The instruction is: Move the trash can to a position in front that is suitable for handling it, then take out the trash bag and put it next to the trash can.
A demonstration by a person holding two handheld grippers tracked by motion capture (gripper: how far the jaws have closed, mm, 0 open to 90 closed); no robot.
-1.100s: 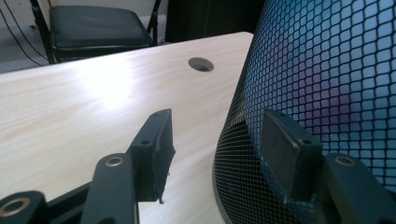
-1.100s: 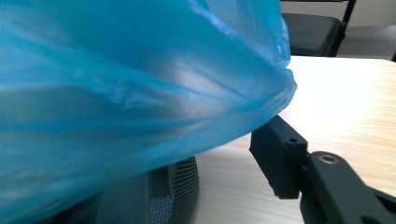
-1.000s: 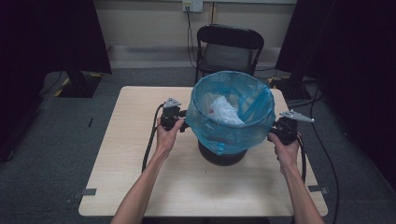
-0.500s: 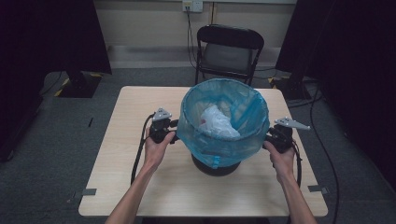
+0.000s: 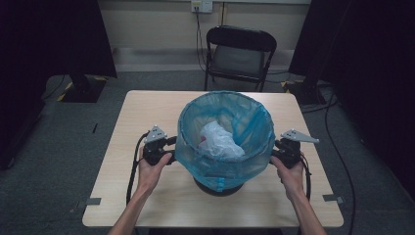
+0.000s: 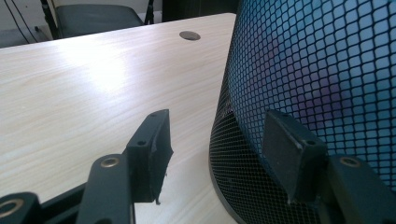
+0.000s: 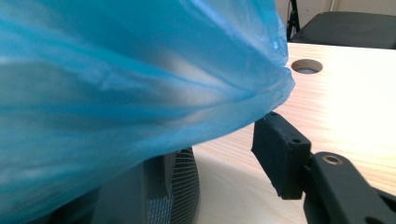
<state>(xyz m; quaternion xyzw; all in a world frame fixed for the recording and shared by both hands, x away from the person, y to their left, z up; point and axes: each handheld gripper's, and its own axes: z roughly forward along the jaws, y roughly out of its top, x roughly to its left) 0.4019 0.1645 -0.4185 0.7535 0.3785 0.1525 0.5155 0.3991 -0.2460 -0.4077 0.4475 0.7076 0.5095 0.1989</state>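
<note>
Left tool (image 5: pixel 169 149) and right tool (image 5: pixel 276 152) flank the bin (image 5: pixel 220 142), forearms angled inward.

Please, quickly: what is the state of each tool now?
Left tool: open, holding nothing, beside the mesh bin.
Right tool: cannot be told; the blue bag hides one jaw.

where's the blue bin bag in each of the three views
High view: the blue bin bag lines the mesh bin at the table's centre, folded over its rim.
Left gripper view: at right, blue showing through the black mesh.
Right gripper view: the overhanging plastic covers the top and left.
Shared landmark: the light wooden table, in all three.
</note>
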